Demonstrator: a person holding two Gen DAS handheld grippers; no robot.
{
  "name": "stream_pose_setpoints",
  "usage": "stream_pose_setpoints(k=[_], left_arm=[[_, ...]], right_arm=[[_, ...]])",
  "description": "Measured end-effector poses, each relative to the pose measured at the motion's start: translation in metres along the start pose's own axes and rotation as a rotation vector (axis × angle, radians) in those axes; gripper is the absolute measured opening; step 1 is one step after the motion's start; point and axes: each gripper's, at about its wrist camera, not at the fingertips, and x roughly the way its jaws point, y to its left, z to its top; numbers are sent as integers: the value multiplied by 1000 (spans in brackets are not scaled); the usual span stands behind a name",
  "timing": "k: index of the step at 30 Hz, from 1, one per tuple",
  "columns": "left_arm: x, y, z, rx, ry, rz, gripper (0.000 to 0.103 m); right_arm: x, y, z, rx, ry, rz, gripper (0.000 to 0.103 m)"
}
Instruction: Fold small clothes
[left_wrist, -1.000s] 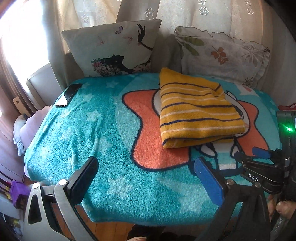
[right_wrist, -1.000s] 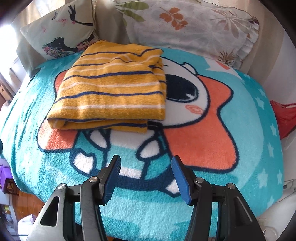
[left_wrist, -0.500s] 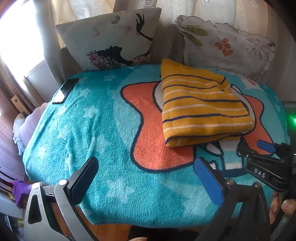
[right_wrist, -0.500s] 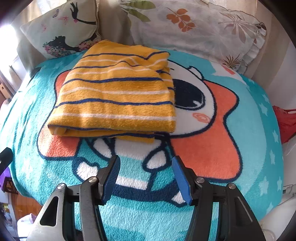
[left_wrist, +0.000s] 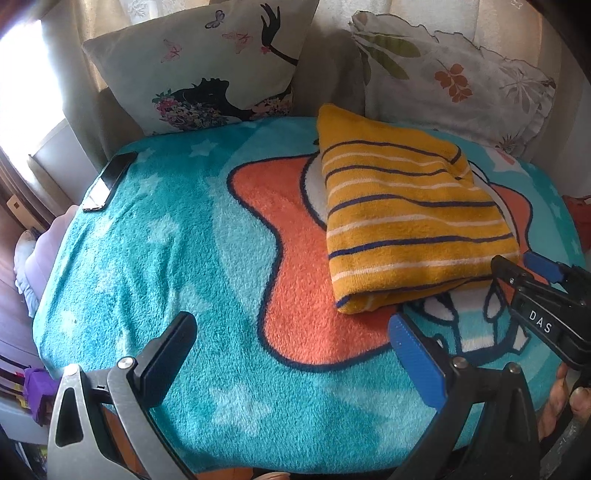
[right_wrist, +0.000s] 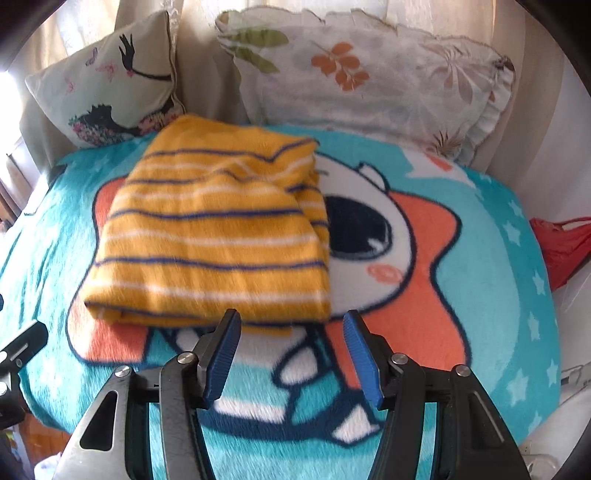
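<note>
The folded yellow striped garment (right_wrist: 210, 236) lies mid-blanket (right_wrist: 517, 295). My right gripper (right_wrist: 291, 354), jaws narrowing yet empty at its near edge, could snag only the top layer; my left gripper (left_wrist: 291, 354) gapes empty.

You see a teal star-print blanket (left_wrist: 147, 258), a phone (left_wrist: 109, 181) at its ten o'clock edge, two pillows at twelve: butterfly pillow (left_wrist: 207, 62), leaf-print pillow (left_wrist: 450, 77).
</note>
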Motion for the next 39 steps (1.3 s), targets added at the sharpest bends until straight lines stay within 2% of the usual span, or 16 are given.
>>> stream_pose_setpoints(k=[5,10,11,14,15,19,21,24,27,30,32,36,39], left_arm=[[10,12,10,-2,10,-3,103],[20,25,18,2,25,-5,103],[21,28,19,1,24,-6,103],[25,35,23,-4,23,-17,103],[28,37,24,-7,28,-20,103],[34,43,24,-2,48,-25,103],[35,47,23,3,48,-22,103],[33,56,22,-6,42,-12,103],[30,69,21,-30,25,-6,103],[31,80,20,-60,24,-1,103],[33,85,21,-81,26,8,103],[33,88,25,-107,13,20,103],[28,88,26,-122,-16,12,103]], right_arm=[[46,1,3,50,108,39,51],[54,-10,9,69,176,74,52],[48,-13,13,76,172,72,52],[17,-25,35,137,46,104,52],[14,-26,45,151,28,113,52],[41,-19,92,185,15,167,51],[67,-15,110,190,29,156,45],[112,-20,123,226,114,98,40],[117,-33,137,278,105,72,42],[104,-42,150,303,77,-62,42],[94,-42,154,331,44,-29,43],[84,-4,150,196,14,-11,45],[103,24,138,62,69,-2,52]])
